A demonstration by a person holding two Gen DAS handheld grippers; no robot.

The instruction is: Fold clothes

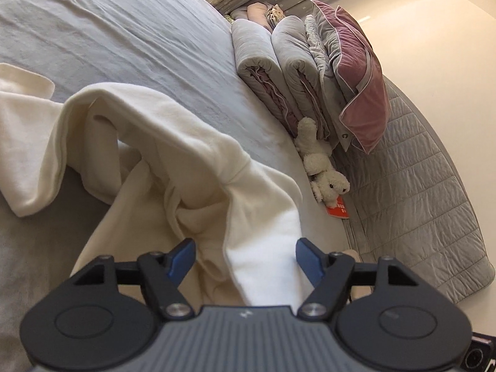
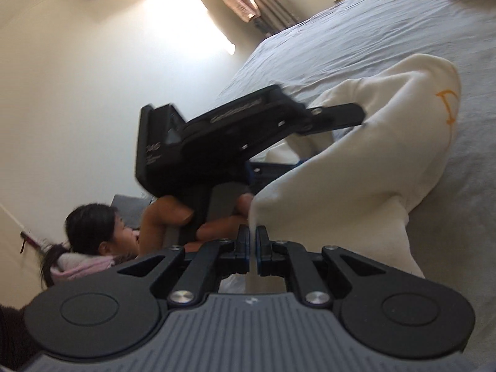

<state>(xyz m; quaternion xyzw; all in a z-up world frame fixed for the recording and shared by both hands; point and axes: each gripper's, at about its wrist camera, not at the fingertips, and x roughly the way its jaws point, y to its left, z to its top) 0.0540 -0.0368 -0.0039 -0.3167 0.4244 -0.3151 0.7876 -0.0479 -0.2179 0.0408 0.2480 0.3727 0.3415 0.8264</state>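
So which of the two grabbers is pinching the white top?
The right gripper: its jaws are shut on an edge of the cream garment. The left gripper is open, with the cloth only lying loose between its blue fingers.

bare bed sheet [image 1: 124, 31] ahead, folded quilts [image 1: 279, 71] beyond

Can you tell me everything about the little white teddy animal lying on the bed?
The stuffed toy is a small, fluffy, cream-white plush animal with dark eyes and a dark nose, perhaps a bunny or a dog. It lies at the far edge of the bed sheet, one limb stretched up against the rolled grey blankets. A red-orange tag shows just beneath it. Nothing grips it.
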